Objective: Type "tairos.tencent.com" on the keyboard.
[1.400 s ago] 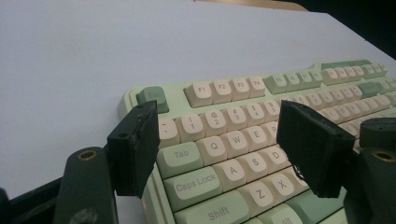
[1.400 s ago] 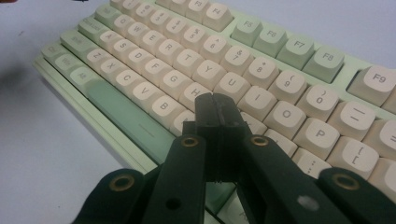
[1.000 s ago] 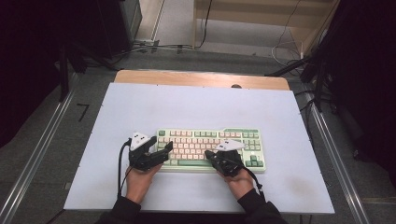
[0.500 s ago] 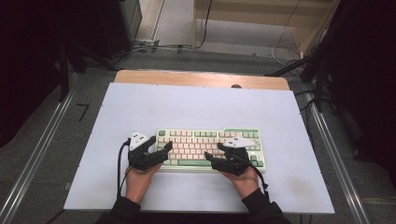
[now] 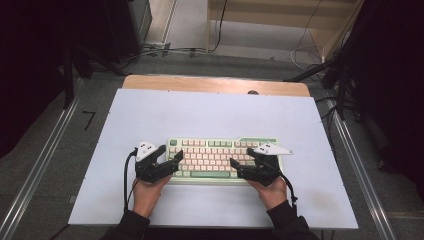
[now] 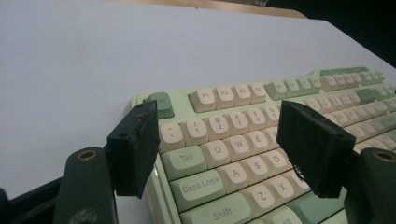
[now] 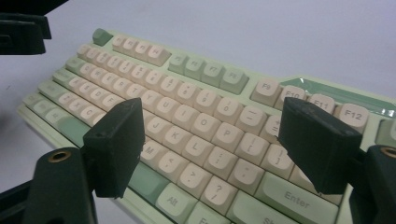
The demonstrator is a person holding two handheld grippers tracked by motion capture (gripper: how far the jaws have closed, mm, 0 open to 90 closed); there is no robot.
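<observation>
Lighting: even, soft overhead light on my white table (image 5: 210,115); surroundings fall off to near black at both sides of the high view. Shadows: faint, short, close under my hands. Glare: none harsh; mild sheen on the keyboard (image 6: 243,140) keycaps. Focus: keys mid-distance legible; my own near jaws are soft-edged, far keys blurred. Grain: slight, with a bluish cast in my right gripper view.

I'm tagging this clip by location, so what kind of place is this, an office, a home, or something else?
Probably a lab or recording workspace, not a home. A bare white table holds just a keyboard, metal rails flank it, and loose cables run across the grey floor.
</observation>
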